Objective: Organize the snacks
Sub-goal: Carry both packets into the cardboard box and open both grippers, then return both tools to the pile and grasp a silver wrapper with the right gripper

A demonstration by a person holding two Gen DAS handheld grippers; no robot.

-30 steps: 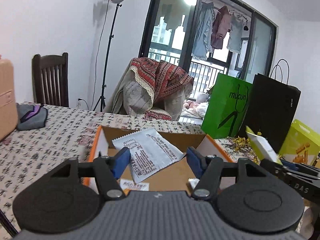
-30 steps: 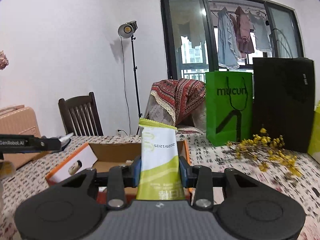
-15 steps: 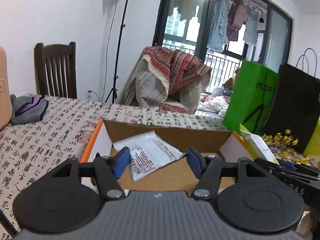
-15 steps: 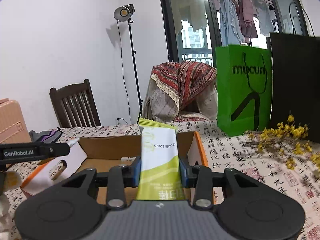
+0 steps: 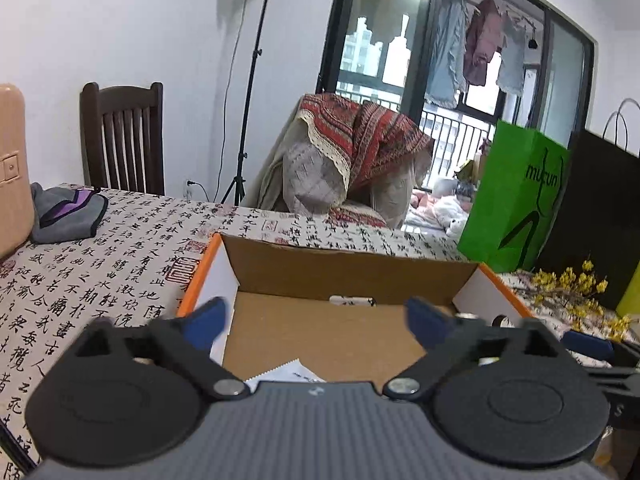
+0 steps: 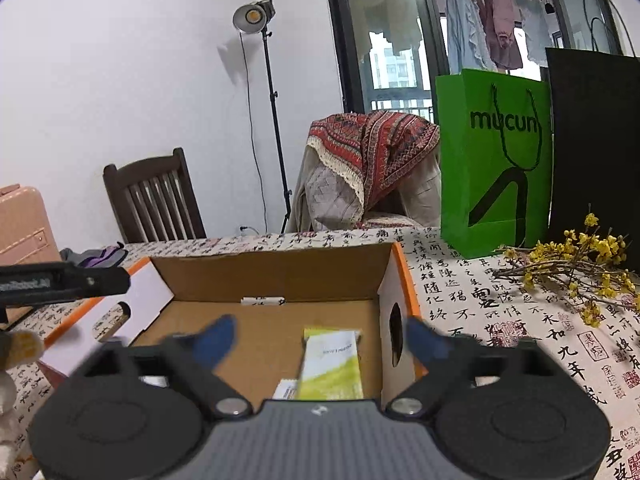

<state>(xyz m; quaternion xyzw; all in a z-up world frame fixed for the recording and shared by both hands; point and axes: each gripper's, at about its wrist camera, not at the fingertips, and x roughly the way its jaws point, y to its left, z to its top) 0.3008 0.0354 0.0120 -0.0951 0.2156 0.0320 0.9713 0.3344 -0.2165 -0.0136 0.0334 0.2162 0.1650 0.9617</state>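
Note:
An open cardboard box with orange rims [image 5: 348, 268] [image 6: 276, 272] stands on the table. My left gripper [image 5: 318, 322] is open and empty over the box's near part. A white snack packet [image 5: 286, 374] lies on the box floor just below it, mostly hidden by the gripper body. My right gripper [image 6: 318, 338] is open and empty above the box. A green and white snack packet [image 6: 332, 362] lies flat on the box floor below it, near the right wall. A corner of the white packet [image 6: 285, 389] shows beside it.
A green paper bag [image 6: 494, 160] and a black bag [image 6: 592, 136] stand at the back right. Yellow flower twigs [image 6: 568, 264] lie right of the box. A grey cloth [image 5: 64, 212] and a tan case [image 5: 12, 168] are at the left. A wooden chair [image 5: 124, 140] stands behind the table.
Both grippers have opened wide. The right one has let go of the green packet, which now lies in the box. The white packet has dropped from the left gripper to the box floor.

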